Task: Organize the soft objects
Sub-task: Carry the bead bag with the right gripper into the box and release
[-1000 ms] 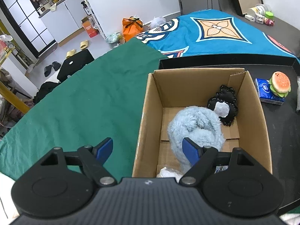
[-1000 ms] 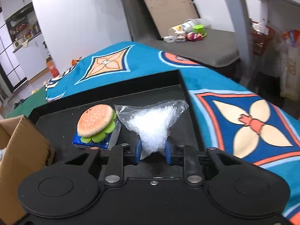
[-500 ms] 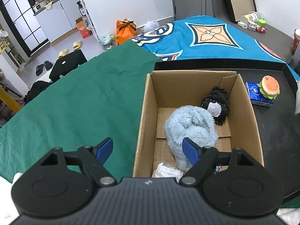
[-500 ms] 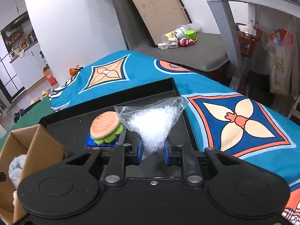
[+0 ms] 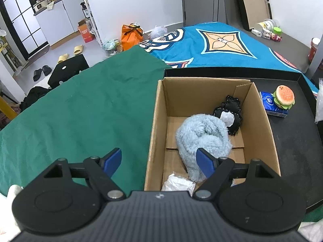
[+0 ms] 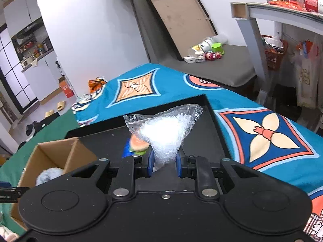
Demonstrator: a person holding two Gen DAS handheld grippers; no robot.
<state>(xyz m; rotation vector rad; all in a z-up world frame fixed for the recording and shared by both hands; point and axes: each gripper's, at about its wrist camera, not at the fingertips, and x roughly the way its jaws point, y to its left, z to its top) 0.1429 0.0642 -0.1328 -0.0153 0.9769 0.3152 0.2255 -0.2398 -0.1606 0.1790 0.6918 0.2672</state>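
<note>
— Grippers?
— Right gripper (image 6: 164, 163) clamps a clear bead bag (image 6: 162, 130) above the black tray (image 6: 214, 119); left gripper (image 5: 159, 160) hangs spread wide over the cardboard box (image 5: 155, 119).
— Box contents?
— Blue plush (image 5: 203, 134).

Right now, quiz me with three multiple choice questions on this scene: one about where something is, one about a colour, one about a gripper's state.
1. Where is the burger toy?
A. inside the cardboard box
B. on the blue tissue pack
C. on the green cloth

2. What colour is the fluffy item in the cardboard box?
A. light blue
B. orange
C. red

3. What is the right gripper doing?
A. standing open and empty
B. holding the burger toy
C. shut on the clear bag of white beads

Answers: 1 B, it rests on the blue tissue pack in the black tray. 2 A, its fur is pale blue. 3 C, both pads pinch the clear bag of white beads.
</note>
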